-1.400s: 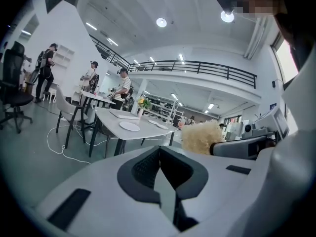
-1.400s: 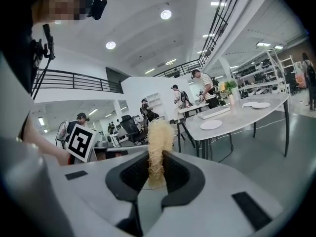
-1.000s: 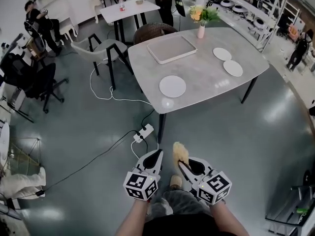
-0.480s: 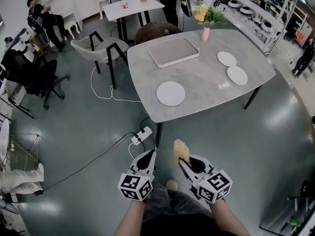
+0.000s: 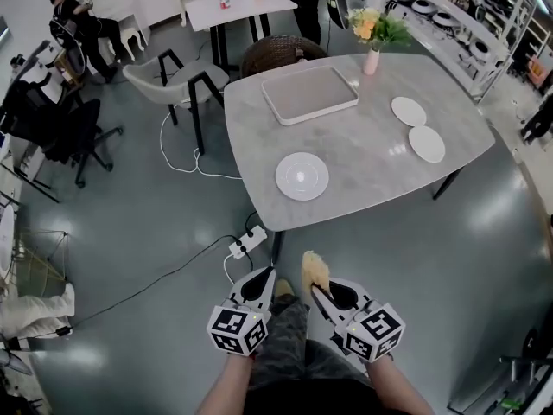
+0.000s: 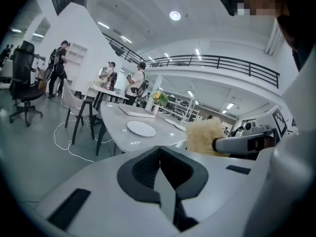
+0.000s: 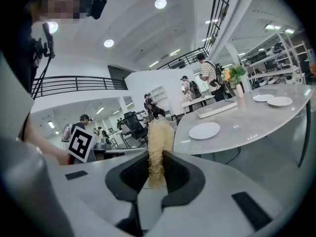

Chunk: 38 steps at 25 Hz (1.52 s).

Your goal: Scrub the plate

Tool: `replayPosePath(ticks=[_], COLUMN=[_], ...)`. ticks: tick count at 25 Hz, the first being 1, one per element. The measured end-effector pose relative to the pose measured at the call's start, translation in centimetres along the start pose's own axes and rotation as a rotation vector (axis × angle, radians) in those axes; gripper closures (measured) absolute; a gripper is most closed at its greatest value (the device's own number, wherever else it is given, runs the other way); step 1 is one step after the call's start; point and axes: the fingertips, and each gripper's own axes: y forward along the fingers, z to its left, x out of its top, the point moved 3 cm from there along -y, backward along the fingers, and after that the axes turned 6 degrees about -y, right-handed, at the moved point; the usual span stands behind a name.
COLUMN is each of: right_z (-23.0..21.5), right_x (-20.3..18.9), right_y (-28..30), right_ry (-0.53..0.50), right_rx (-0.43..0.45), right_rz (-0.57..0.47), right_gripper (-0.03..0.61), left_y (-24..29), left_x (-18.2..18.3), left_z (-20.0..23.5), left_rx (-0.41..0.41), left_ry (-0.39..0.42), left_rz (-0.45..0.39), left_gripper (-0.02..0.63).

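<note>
Nearer than a second before stood the grey table point(image 5: 380, 167) — the person had advanced toward its near edge. Both grippers hung low over the floor, short of the table. Left gripper point(image 5: 263, 277): jaws together, nothing between them. Right gripper point(image 5: 317, 292): jaws clamped on a straw-coloured fibrous scrubber point(image 5: 315, 269). The white plate point(image 5: 301, 176) lay on the table near that edge — well apart from both grippers, a tray point(image 5: 309, 93) beyond it.

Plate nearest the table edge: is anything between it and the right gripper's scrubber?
Nothing visible does. The right gripper, shut on the scrubber, is held over open floor short of the table; the plate lies by the near edge with bare tabletop around it. The power strip lies on the floor, below that path.
</note>
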Motion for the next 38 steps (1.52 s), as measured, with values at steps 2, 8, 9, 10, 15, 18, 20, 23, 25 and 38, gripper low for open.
replayPosePath(ticks=[2,8,9,10,15,18,20,23,25,38], right_z=[-1.1,-4.7,-5.1,-5.5,-6.8,-7.3,-7.7,-8.5,-9.3,-12.6], right_x=[0.8,2.9,3.3,3.7,4.9,5.1,5.2,5.5,5.6,6.5], right_y=[0.5,2.8,3.3,3.8,6.1,7.4,8.3,9.5,10.1,13.8], right_ry=[-0.008,-0.017,-0.018,-0.020,-0.026,-0.028,-0.029,-0.032,-0.031,-0.212], right_rx=[0.003,-0.021,-0.021,-0.019,-0.006,0.005,0.013,0.022,0.015,0.099], right_rz=[0.005,0.027,0.030,0.034,0.058,0.077,0.086,0.101,0.114,0.193], right_gripper=[0.508,0.508,0.508,0.508,0.506,0.508,0.508,0.508,0.508,0.508], left_y=[1.7,6.3,6.9,7.4,9.7,10.6,11.3,12.5,13.4,17.2], left_x=[1.1,3.7,4.0,4.4,5.9,6.5,6.8,7.3,7.4,8.1], left_z=[0.0,-0.3,0.0,0.3,1.5,2.2,2.7,3.6,3.9,4.6], left_rx=[-0.016,-0.079,-0.081,-0.082,-0.095,-0.100,-0.101,-0.104,-0.110,-0.099], left_ry=[0.006,0.035,0.032,0.028,0.013,0.015,0.018,0.012,0.010,0.145], left_rz=[-0.004,0.012,0.014,0.015,0.021,0.028,0.033,0.041,0.049,0.129], left_gripper=[0.600,0.600,0.600,0.600,0.600,0.600,0.600,0.600,0.600,0.600])
